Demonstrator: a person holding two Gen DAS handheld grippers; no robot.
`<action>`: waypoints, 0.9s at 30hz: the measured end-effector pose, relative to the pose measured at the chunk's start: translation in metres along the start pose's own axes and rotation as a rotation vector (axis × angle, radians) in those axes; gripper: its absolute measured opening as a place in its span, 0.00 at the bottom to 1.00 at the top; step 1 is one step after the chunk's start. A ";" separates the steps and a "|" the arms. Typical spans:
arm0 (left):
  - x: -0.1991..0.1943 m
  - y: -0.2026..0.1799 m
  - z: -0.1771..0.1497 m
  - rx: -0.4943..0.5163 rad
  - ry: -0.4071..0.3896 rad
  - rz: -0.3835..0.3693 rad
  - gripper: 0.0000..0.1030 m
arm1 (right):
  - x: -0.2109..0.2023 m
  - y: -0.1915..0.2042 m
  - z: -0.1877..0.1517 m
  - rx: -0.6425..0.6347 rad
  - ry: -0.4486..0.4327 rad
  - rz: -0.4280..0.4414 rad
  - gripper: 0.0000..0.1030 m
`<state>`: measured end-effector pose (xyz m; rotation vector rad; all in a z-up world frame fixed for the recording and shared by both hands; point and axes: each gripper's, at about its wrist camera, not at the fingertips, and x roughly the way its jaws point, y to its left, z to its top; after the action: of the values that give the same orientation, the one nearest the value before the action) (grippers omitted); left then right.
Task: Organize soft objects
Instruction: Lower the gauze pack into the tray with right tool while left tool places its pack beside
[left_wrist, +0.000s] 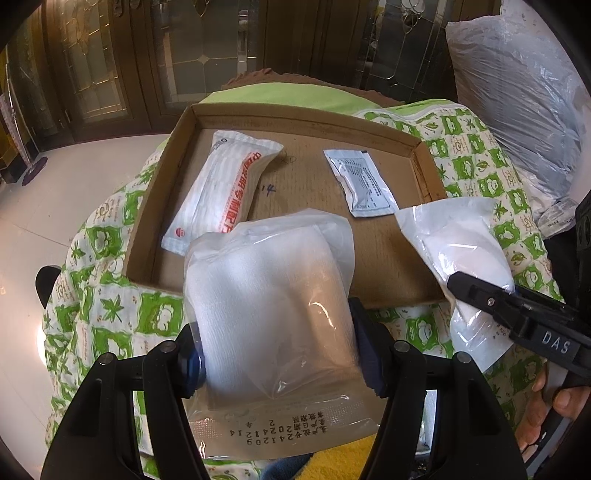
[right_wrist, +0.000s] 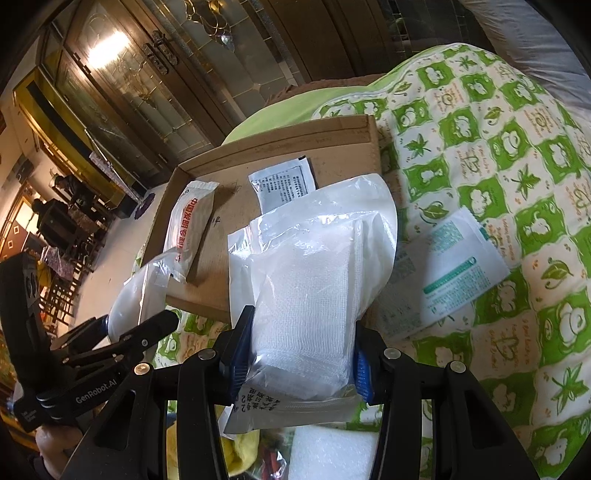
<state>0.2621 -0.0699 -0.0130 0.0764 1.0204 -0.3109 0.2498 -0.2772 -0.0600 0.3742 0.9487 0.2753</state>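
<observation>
My left gripper (left_wrist: 277, 350) is shut on a clear bag of white gauze (left_wrist: 266, 295), held over the near edge of a shallow cardboard tray (left_wrist: 369, 258). My right gripper (right_wrist: 299, 354) is shut on a second gauze bag (right_wrist: 310, 280), held at the tray's near right corner; that bag also shows in the left wrist view (left_wrist: 454, 240). In the tray lie a long white pack with red lettering (left_wrist: 225, 188) and a small flat white sachet (left_wrist: 362, 181). The left gripper's bag shows at the left of the right wrist view (right_wrist: 136, 291).
The tray rests on a green-and-white patterned quilt (right_wrist: 498, 166). A flat teal-printed packet (right_wrist: 443, 273) lies on the quilt right of the tray. A large grey plastic-wrapped bundle (left_wrist: 517, 110) sits at the far right. White tiled floor (left_wrist: 55, 203) lies to the left, wooden glass doors behind.
</observation>
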 end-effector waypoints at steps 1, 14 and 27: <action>0.001 0.001 0.002 -0.002 0.001 -0.002 0.63 | 0.002 0.001 0.002 -0.004 0.003 -0.001 0.44; 0.033 0.014 0.032 -0.016 0.031 0.015 0.63 | 0.040 0.030 0.038 -0.086 0.040 0.001 0.44; 0.063 0.022 0.057 -0.007 0.037 0.053 0.63 | 0.085 0.035 0.048 -0.095 0.016 -0.068 0.46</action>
<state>0.3461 -0.0741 -0.0379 0.1035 1.0545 -0.2584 0.3346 -0.2218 -0.0816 0.2518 0.9587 0.2604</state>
